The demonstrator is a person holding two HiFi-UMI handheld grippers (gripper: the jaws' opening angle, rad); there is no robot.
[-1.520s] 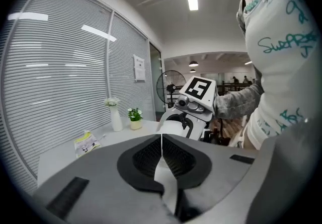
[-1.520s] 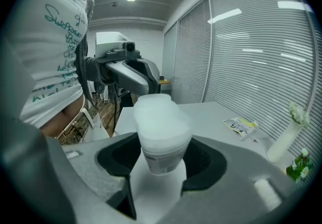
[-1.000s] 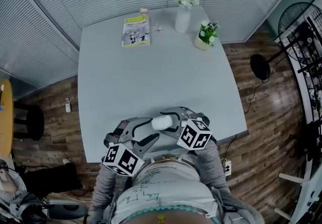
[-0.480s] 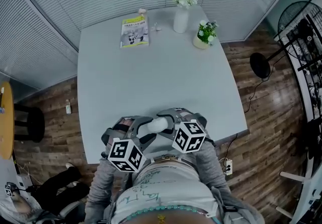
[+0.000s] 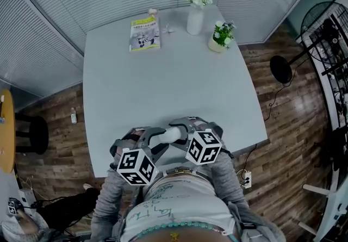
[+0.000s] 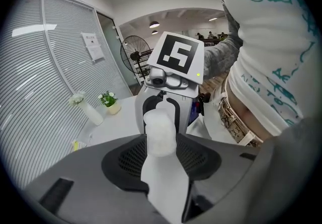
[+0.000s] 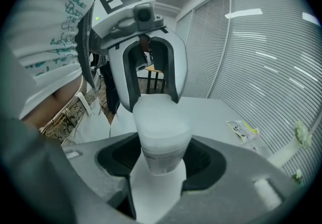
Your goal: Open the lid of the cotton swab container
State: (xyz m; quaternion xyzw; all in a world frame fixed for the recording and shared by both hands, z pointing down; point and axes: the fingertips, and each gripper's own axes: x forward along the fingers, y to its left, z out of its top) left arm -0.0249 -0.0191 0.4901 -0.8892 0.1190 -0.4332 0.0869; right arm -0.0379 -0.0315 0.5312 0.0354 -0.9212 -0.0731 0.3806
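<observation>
Right gripper view: right tool (image 7: 161,161) pinching cotton swab container (image 7: 161,125); left tool (image 6: 162,156) just closed onto other end.

Cotton swab container (image 5: 169,134) — both ends hidden (head view), contents unclear; booklet (image 5: 144,33) print too small.

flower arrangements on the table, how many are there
2: a white vase of white flowers at the far edge of the table, and a potted plant just right of it, slightly nearer. Both show in full; none seem hidden.
</observation>
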